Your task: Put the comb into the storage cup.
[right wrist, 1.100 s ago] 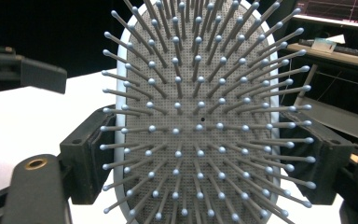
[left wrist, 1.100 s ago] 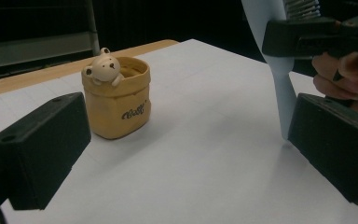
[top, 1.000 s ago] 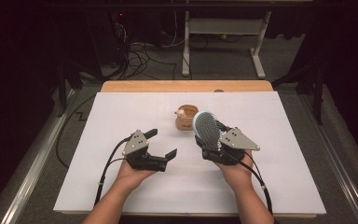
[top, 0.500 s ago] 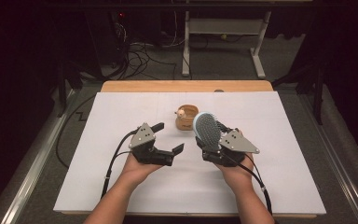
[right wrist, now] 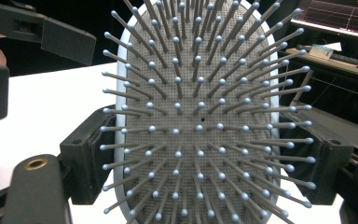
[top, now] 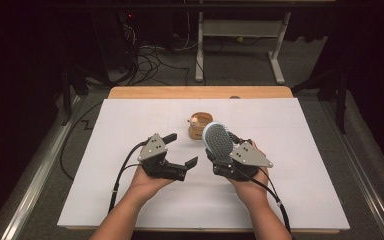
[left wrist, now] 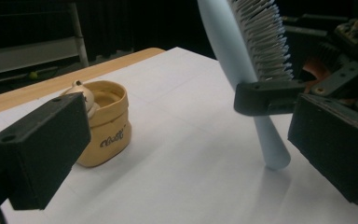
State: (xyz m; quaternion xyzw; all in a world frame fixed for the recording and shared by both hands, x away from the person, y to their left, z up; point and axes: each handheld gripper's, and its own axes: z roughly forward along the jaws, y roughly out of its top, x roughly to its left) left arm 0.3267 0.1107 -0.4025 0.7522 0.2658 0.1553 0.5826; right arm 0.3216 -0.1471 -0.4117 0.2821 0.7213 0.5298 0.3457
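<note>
A: As the high view presents the table, what does each gripper do?

B: The right gripper (top: 219, 159) clamps a pale blue oval hairbrush with grey bristles (top: 217, 140), holding it raised above the white paper-covered table (top: 130, 115). The brush head points away from the person. The left gripper (top: 182, 148) sits to its left with its jaws spread apart and nothing between them. A small tan ceramic cup with a figure on its rim (top: 199, 125) stands on the table just beyond both grippers, near the brush head.

A: While the left gripper view looks along its own jaws, what lies between them?

B: Nothing is gripped. The two black jaws stand wide apart at the picture's left and right edges. The cup (left wrist: 103, 122) stands upright on the table (left wrist: 186, 154), beside the left-hand jaw. The hairbrush (left wrist: 251, 56) stands steeply tilted at upper right, bristles facing right, its rounded handle end hovering just above the table. A black finger (left wrist: 268, 95) of the right gripper presses on the handle below the bristle pad.

A: Where the right gripper view faces its load, what is the condition?

B: The bristle face of the hairbrush (right wrist: 200, 116) stands directly before the camera, ball-tipped pins pointing toward it. The right gripper's jaws close on the brush from both sides. One jaw of the left gripper crosses the upper left corner, apart from the brush.
</note>
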